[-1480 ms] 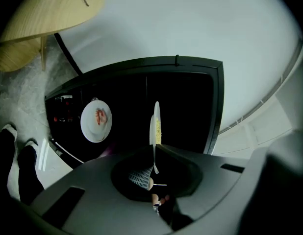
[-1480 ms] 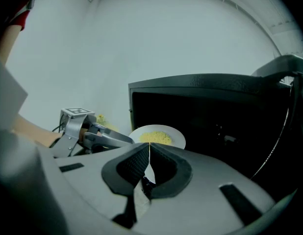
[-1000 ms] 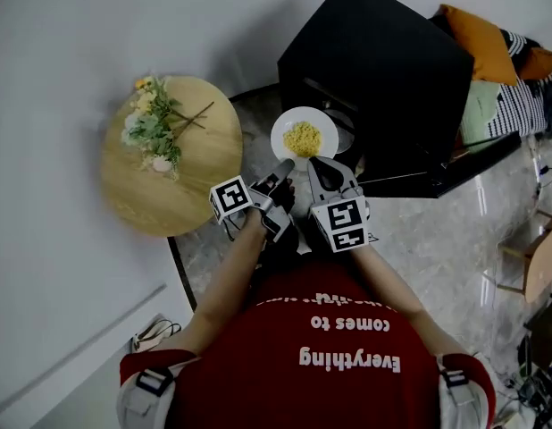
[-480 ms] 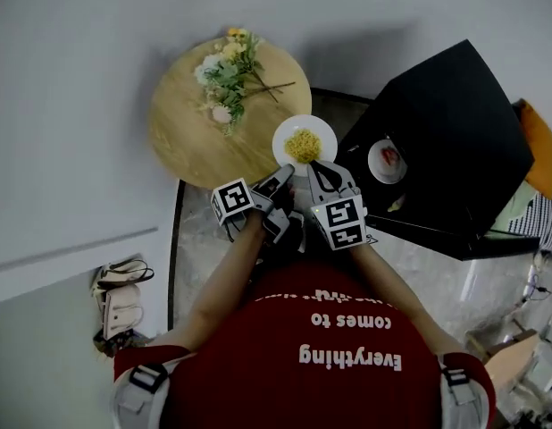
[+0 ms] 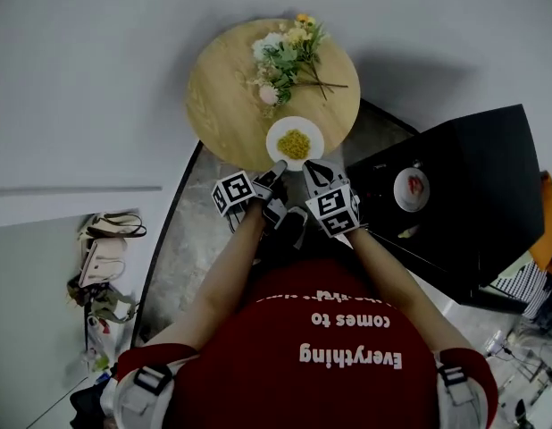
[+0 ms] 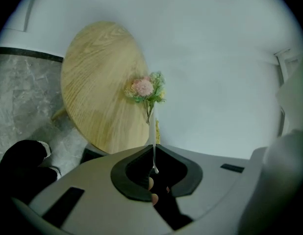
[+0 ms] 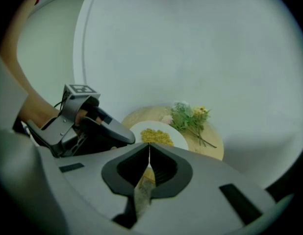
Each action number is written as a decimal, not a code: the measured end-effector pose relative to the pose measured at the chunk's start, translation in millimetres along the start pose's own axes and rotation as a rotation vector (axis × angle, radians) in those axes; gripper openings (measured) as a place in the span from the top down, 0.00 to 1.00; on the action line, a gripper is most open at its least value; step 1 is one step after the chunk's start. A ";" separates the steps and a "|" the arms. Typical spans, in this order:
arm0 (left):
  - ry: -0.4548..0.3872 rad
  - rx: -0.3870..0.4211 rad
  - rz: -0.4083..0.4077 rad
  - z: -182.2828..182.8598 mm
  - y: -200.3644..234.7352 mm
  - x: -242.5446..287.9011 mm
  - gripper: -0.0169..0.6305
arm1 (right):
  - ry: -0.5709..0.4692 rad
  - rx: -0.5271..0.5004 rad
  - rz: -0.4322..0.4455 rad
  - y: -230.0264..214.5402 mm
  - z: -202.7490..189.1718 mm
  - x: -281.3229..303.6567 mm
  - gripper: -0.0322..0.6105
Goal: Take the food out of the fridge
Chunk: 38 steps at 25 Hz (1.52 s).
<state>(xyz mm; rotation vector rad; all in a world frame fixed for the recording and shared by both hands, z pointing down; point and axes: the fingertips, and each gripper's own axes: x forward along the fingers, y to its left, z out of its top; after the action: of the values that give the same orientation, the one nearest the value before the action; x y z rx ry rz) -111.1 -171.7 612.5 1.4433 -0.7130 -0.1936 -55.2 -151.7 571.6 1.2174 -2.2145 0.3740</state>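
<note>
One round white plate, wooden table

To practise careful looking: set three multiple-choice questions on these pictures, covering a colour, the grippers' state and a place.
1. The food on the plate is: A red; B yellow; C green.
2. The left gripper and right gripper are: A shut on the plate's rim; B open, empty; C clear of the plate.
3. The flowers lie: A on the plate; B in the left gripper; C on the table.
Answers: B, the heap looks yellow; A, each gripper view shows the rim between closed jaws; C, they rest on the wood.
</note>
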 end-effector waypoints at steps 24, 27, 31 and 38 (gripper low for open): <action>-0.037 -0.090 0.258 38.5 89.1 28.6 0.94 | 0.205 0.106 0.093 0.5 -27.2 77.9 0.93; -0.036 -0.024 0.340 43.7 95.0 22.3 0.94 | 0.206 0.107 0.099 4.5 -30.9 74.7 0.93; -0.041 0.194 0.562 55.4 109.5 3.6 0.93 | 0.211 0.110 0.101 8.1 -35.3 71.0 0.93; -0.146 0.560 0.764 83.5 94.7 -24.1 0.93 | 0.200 0.147 0.125 15.5 -36.5 67.1 0.93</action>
<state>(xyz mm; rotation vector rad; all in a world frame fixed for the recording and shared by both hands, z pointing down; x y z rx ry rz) -203.5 -214.2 691.1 1.5718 -1.4652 0.5371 -83.3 -170.5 641.9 1.0673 -2.1240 0.6891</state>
